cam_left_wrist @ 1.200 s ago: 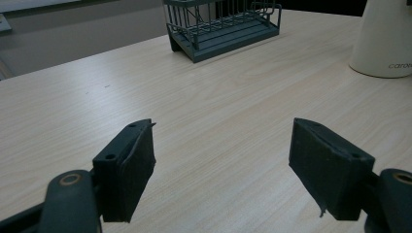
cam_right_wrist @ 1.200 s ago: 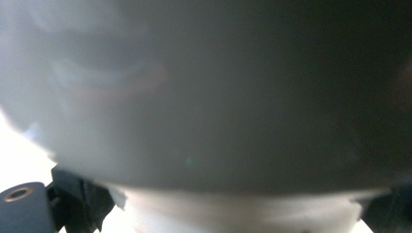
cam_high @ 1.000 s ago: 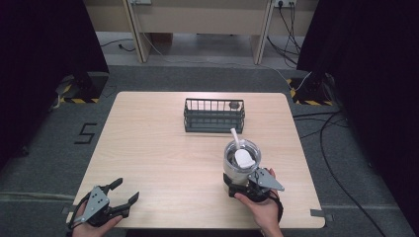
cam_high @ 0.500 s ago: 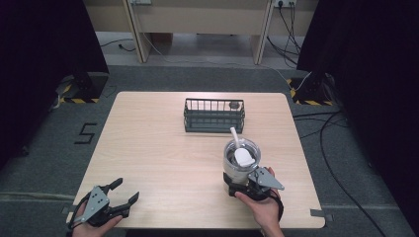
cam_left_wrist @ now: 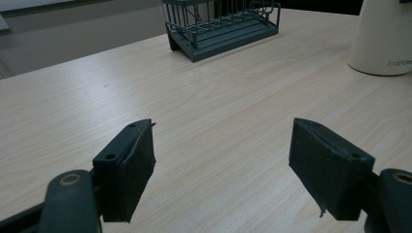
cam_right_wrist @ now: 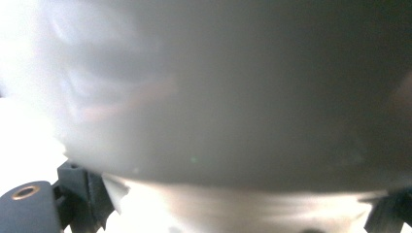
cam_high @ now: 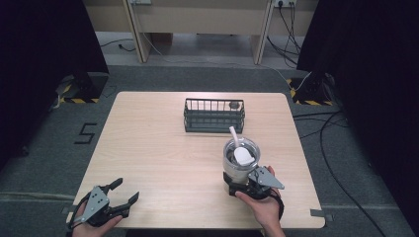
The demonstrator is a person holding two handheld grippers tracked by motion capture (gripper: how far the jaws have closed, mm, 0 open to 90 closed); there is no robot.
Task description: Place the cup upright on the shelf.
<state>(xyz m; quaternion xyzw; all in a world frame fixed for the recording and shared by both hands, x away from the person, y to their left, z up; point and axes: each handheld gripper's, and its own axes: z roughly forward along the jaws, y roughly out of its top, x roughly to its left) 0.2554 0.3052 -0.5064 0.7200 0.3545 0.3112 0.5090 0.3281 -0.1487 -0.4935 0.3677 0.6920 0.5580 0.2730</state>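
Nothing moved, right gripper (cam_high: 240, 186) fingers around tumbler (cam_high: 240, 157) base, left gripper (cam_high: 121, 194) wide, wood table (cam_high: 163, 148), grey carpet (cam_high: 54, 163).

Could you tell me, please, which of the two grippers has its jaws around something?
The right gripper: its jaws sit on either side of the tumbler near the table's front edge. The left gripper hangs open over bare wood, holding nothing.

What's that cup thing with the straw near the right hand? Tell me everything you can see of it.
The tumbler is a pale, cream-bodied cup, seemingly with a clear lid and a white straw leaning toward the wire basket. It stands upright near the table's front right. The right gripper sits at its base, fingers on either side; whether they clamp it is unclear.
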